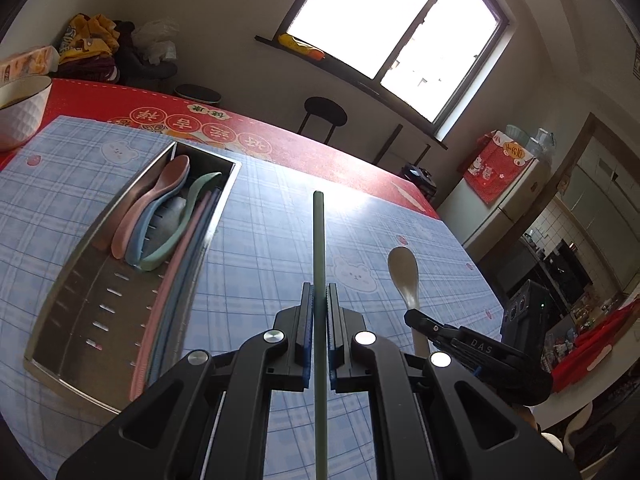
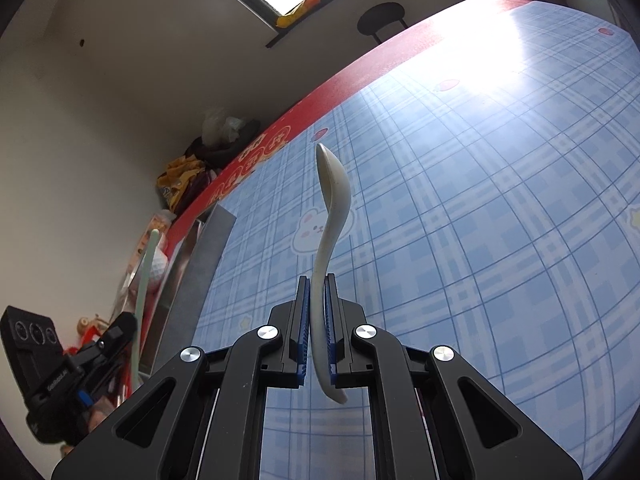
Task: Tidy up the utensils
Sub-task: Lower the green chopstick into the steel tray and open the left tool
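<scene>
My left gripper (image 1: 319, 294) is shut on a pale green chopstick (image 1: 319, 240) that points forward above the blue plaid table mat. To its left lies a long steel utensil tray (image 1: 72, 280) holding pink, blue and green spoons (image 1: 160, 204) and pink and blue chopsticks. My right gripper (image 2: 318, 286) is shut on the handle of a cream spoon (image 2: 332, 200), bowl end up and forward. In the left wrist view that spoon (image 1: 404, 270) and the right gripper (image 1: 420, 318) sit just right of my left gripper. The right wrist view shows the green chopstick (image 2: 146, 268) and the tray's edge (image 2: 208, 248) at its left.
A white bowl (image 1: 20, 112) stands at the far left on the red tablecloth (image 1: 280, 136). Clothes and bags are piled against the wall behind it. A black stool (image 1: 325, 114) stands beyond the table under the window. A fridge (image 1: 500, 200) is at the right.
</scene>
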`<state>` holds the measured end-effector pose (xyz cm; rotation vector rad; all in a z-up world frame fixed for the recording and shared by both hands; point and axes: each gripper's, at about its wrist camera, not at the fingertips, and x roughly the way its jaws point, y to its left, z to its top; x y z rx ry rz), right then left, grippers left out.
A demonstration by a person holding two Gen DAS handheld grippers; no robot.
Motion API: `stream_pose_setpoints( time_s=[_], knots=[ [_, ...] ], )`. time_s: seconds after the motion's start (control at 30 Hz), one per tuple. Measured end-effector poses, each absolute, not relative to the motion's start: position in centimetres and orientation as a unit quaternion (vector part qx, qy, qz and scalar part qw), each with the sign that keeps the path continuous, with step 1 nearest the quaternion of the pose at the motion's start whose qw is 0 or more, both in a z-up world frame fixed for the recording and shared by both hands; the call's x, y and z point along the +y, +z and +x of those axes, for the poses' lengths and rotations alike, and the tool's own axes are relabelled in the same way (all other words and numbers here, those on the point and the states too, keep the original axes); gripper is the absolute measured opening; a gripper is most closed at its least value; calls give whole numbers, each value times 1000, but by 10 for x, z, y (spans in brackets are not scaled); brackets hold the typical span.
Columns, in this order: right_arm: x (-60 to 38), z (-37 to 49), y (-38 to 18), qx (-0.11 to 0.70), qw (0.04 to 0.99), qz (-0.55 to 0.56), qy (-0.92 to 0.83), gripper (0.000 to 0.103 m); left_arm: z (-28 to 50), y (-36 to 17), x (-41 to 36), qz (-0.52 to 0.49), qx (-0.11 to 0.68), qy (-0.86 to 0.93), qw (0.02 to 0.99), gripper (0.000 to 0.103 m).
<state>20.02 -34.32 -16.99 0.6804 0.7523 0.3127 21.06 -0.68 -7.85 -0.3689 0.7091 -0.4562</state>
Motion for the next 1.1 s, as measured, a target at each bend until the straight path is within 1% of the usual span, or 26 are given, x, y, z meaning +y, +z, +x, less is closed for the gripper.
stream_pose_setpoints(
  time_s=[0.13,0.3,0.53,0.67,1.0,1.1],
  knots=[
    [-347,202,-173,359,857,334,158,7,229,-65,17,-146,352,-200,902,6],
    [-352,203,-176,359,854,340,161,7,261,-56,25,-109,367,-184,905,6],
    [-354,200,-177,357,855,340,162,7,303,-80,14,-63,424,-158,889,6],
    [-354,200,-177,357,854,341,164,7,316,-96,15,-68,452,-146,877,6],
    [-358,201,-179,356,850,349,169,7,329,-105,4,-29,473,-134,870,6],
    [-359,201,-179,356,850,349,169,7,331,-106,6,-34,475,-136,869,6]
  ],
)
